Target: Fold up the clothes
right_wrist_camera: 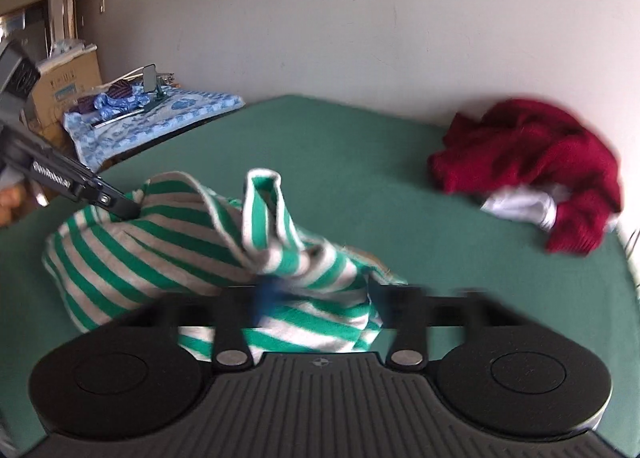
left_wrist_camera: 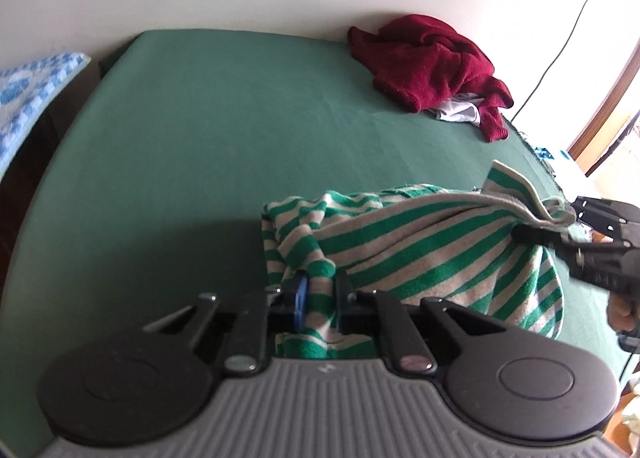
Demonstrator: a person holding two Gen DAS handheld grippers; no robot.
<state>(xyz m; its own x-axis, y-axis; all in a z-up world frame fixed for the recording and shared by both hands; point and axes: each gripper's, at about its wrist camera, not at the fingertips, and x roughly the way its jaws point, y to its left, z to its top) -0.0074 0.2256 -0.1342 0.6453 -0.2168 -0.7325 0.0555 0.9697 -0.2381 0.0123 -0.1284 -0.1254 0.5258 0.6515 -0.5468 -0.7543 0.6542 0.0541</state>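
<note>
a green sheet (left_wrist_camera: 192,161) is spreading out ahead of both tools. the green-and-white striped garment (left_wrist_camera: 420,250) is hanging bunched between them, just above the sheet. a dark red garment (left_wrist_camera: 432,61) is lying far ahead of the left gripper, toward its right, over a bit of white cloth (left_wrist_camera: 460,111). the left gripper (left_wrist_camera: 320,298) is pinching a striped fold, jaws nearly closed. the right gripper (right_wrist_camera: 316,294) is clamping another bunch, blurred.

Left gripper (left_wrist_camera: 319,290) clamped on a bunched fold of the striped garment (left_wrist_camera: 420,250), right gripper (right_wrist_camera: 316,294) pinching the same garment's opposite end, a hand (left_wrist_camera: 622,312) behind the right gripper
</note>
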